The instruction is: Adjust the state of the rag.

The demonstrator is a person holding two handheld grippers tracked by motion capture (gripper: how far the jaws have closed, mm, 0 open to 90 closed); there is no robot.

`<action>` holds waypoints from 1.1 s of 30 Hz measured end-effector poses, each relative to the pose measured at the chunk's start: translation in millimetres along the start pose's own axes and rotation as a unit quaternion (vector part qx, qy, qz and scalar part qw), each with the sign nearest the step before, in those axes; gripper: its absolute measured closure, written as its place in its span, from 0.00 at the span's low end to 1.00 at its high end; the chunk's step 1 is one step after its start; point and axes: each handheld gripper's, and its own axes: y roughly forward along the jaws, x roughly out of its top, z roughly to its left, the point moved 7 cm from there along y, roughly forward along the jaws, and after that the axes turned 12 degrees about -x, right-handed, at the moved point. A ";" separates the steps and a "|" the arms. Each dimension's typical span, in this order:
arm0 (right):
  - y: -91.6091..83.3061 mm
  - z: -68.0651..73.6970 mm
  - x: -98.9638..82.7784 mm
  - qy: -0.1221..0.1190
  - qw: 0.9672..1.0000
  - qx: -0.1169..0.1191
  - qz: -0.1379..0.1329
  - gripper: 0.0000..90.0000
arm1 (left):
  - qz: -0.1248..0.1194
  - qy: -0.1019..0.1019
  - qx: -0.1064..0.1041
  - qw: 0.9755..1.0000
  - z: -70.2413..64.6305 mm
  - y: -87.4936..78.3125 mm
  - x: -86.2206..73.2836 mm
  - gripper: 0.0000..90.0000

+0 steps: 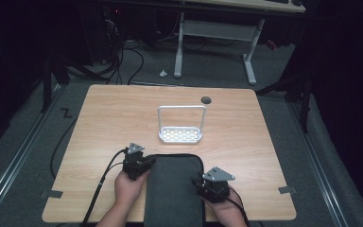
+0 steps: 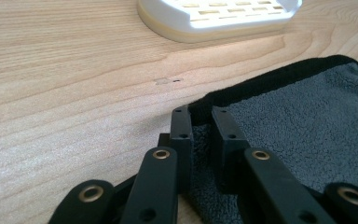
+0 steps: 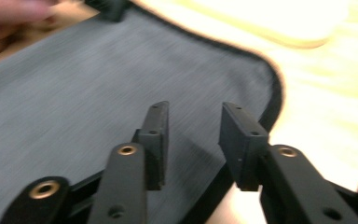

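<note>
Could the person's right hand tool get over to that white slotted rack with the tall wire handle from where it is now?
Probably yes. The right gripper sits at the dark grey towel's edge, and bare wooden table lies between it and the white slotted rack. Nothing stands in the way.

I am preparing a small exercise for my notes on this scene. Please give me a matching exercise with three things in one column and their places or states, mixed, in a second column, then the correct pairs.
Things:
1. left gripper
2. right gripper
3. white rack

States:
A. stands on the wooden table, beyond the towel
B. open above the right edge of the grey towel
C. nearly closed around the towel's left edge

Pairs: 1-C, 2-B, 3-A
</note>
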 end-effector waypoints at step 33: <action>56.1 -12.1 16.1 0.053 0.998 -0.002 0.042 0.86 | -0.002 0.005 -0.019 1.000 -2.7 -2.1 -1.5 0.89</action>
